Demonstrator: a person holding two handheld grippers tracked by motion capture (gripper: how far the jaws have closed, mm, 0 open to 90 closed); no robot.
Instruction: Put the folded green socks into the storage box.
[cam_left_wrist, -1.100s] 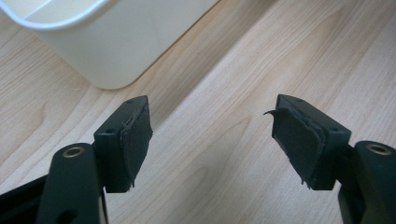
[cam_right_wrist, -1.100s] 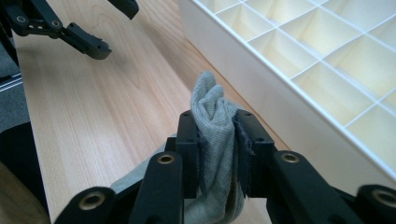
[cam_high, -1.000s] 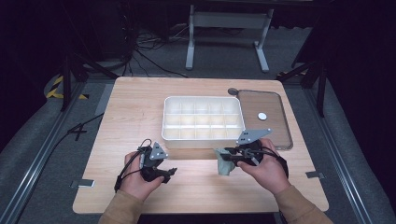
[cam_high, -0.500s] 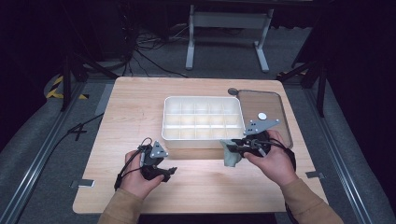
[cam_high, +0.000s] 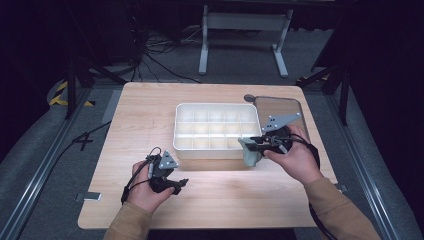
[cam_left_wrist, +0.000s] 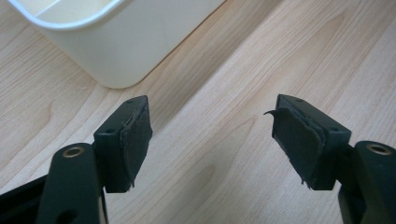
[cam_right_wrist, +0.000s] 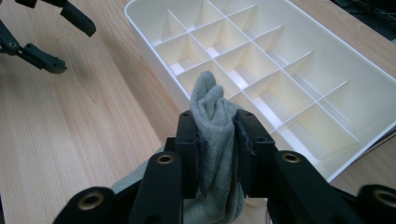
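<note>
Evidently soft, light knit: sock (cam_right_wrist: 215, 140) bunches and droops, pinched mid-fold by right hand-held gripper (cam_right_wrist: 215, 122) at tray's (cam_high: 216, 150) near right corner. Grip the thick fold. Left hand-held gripper (cam_left_wrist: 212, 137) spread, idle.

Tan sleeves cover both forearms. Each black gripper, left (cam_high: 172, 184) and right (cam_high: 254, 142), carries a grey three-cornered plate and a trailing black cable. Brass-coloured rivets stud the jaw arms.
</note>
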